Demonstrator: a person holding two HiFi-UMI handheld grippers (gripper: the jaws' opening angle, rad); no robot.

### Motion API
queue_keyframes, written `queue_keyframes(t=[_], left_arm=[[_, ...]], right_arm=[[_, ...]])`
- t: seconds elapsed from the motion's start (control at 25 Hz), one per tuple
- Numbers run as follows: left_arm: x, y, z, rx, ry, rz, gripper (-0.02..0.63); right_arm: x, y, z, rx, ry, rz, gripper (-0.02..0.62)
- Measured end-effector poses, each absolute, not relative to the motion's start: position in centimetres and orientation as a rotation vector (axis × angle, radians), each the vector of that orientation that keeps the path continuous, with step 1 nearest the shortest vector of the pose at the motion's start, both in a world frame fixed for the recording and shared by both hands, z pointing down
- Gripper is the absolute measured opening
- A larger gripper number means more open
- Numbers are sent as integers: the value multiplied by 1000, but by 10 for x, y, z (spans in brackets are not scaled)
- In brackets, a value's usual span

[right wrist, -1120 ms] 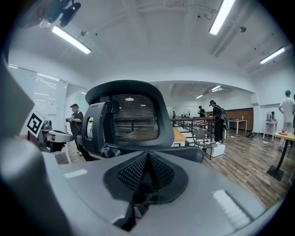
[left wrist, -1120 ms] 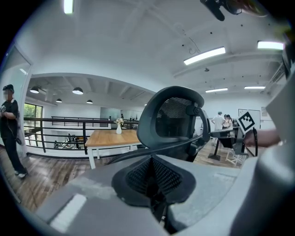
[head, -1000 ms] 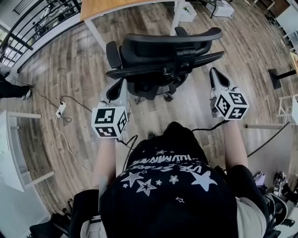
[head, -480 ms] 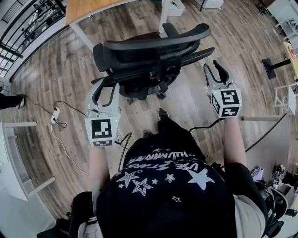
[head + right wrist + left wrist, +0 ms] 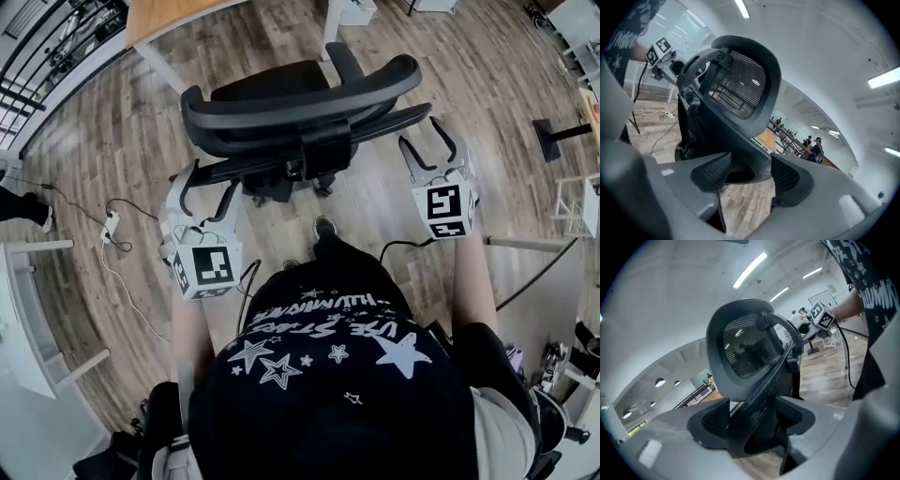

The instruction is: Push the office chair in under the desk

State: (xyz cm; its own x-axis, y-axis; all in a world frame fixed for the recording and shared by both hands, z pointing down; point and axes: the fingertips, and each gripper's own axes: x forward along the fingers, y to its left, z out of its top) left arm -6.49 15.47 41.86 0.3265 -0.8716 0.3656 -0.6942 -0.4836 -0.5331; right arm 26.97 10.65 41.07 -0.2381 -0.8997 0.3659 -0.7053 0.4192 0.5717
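The black office chair [image 5: 300, 94] stands in front of me with its mesh back [image 5: 745, 352] toward me. The wooden desk [image 5: 173, 14] with white legs lies beyond it at the top. My left gripper [image 5: 208, 186] is at the left end of the backrest's lower bar, its jaws opening. In the left gripper view the chair's frame edge [image 5: 759, 394] runs between the spread pads [image 5: 717, 416] without being pressed. My right gripper [image 5: 427, 142] is at the bar's right end, its jaws also opening. There the backrest edge [image 5: 740, 140] passes between its pads [image 5: 785, 176].
A power strip [image 5: 111, 225] with a trailing cable lies on the wood floor at the left. A white table [image 5: 19, 309] stands at the far left, a black stand base [image 5: 553, 127] and a white frame [image 5: 572, 202] at the right. My foot [image 5: 323, 225] is just behind the chair.
Both grippers were shut beside the chair's back a second ago; their jaws have since spread wide. The chair now sits a little higher in the head view.
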Motion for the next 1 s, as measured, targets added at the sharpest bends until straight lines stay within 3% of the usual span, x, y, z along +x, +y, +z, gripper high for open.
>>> queue_keyframes(t=[0.44,1.0], left_arm=[[-58,147,420,-2249,1333,-1062,311],[-66,123,431,-2218,1298,-1189,313]], right_arm=[[265,90,410,1156,-1922,-595,277],[252,63,426,1021,-1818,-585,278]])
